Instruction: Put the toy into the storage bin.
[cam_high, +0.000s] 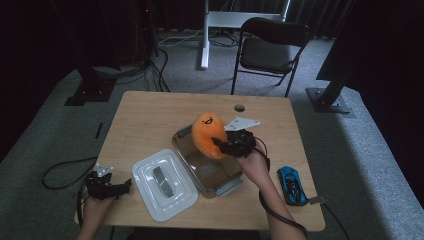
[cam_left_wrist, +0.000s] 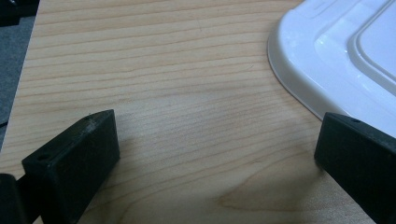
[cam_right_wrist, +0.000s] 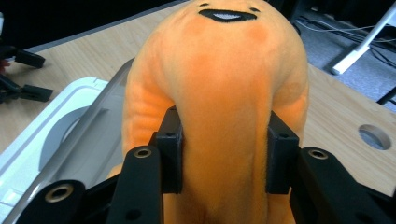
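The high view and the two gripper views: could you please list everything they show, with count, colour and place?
Table: one, light wood, centre of the room.
Plush toy: one, orange, over the far end of the box, clamped in the right tool.
Box: one, clear, open, mid-table.
Lid: one, white, flat on the table left of the box.
Toy car: one, blue, near right table edge.
Chair: one, black, beyond the table.
Left tool: one, black, open, near left corner beside the lid.
Right tool: one, black, shut on the plush toy.
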